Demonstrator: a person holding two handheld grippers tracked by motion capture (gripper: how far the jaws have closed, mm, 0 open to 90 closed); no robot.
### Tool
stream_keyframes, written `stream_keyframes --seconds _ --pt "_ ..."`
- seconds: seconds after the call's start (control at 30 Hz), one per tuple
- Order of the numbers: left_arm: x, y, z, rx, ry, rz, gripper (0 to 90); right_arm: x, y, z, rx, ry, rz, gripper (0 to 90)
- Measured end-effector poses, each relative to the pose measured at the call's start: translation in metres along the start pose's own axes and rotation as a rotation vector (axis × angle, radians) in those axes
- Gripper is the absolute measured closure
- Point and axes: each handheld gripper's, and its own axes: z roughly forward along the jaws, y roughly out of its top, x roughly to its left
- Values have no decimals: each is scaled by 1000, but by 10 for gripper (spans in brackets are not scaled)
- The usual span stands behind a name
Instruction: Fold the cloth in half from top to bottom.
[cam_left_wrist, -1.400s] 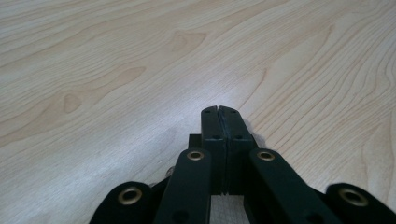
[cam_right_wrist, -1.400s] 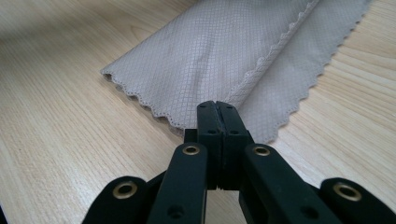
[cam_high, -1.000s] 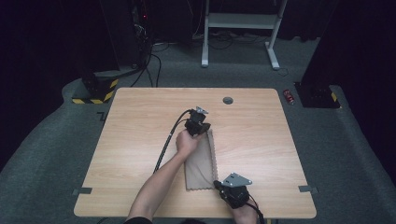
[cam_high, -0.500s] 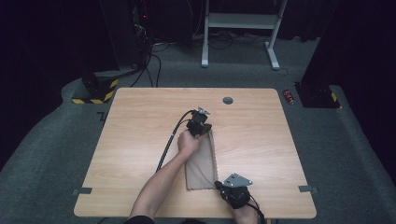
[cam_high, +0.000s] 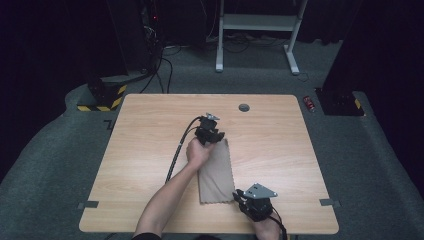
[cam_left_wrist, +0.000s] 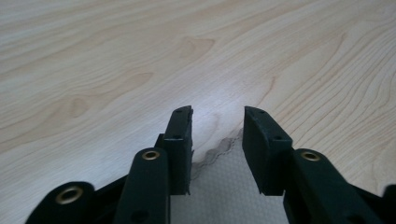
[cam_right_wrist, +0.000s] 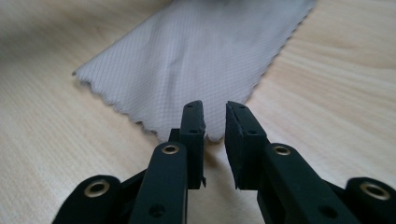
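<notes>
Two claws sat at opposite ends of one grey cloth on my worktop; the cloth lay flat, a long strip with scalloped edges, running from the middle of the worktop toward the near edge, slightly right of centre; my left claw rested at its far end, with the hand behind it lying on the cloth's left side; in the left gripper view that claw stood open, a clear gap between its jaws, and the cloth showed in the gap with its wavy edge just ahead of the jaw tips, bare wood beyond; nothing was pinched between them; my right claw lay at the cloth's near right corner, close to the worktop's near edge, its grey three-cornered plate on top; in the right gripper view that claw was parted only narrowly, the jaws pointing along the cloth with the corner's scalloped hem right at their tips; I could not tell whether the hem was touching the jaws; a cable trailed from the left claw across the wood.
</notes>
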Motion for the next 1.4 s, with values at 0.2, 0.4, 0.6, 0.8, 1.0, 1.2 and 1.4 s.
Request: stream_keyframes --seconds 0.2,0.4,0.6,0.8,1.0,1.2,1.4 --pt "13 -19 -29 -32 6 -31 570 -4 8 6 -12 4 -12 744" --pt "23 -49 -40 -1 45 -41 552 -4 16 7 -28 12 -26 721" --pt "23 -65 -44 -7 98 -8 547 -11 17 15 6 12 -24 691" --pt "28 -71 -44 8 132 5 546 -12 19 29 56 3 -44 671" --pt "38 -76 -44 20 154 -17 531 -16 13 31 75 -1 -43 649" --pt "36 -80 -60 -5 117 -70 521 -19 13 31 71 13 -32 628" --pt "2 -106 -81 -35 11 -14 490 -20 13 32 67 16 -35 629"
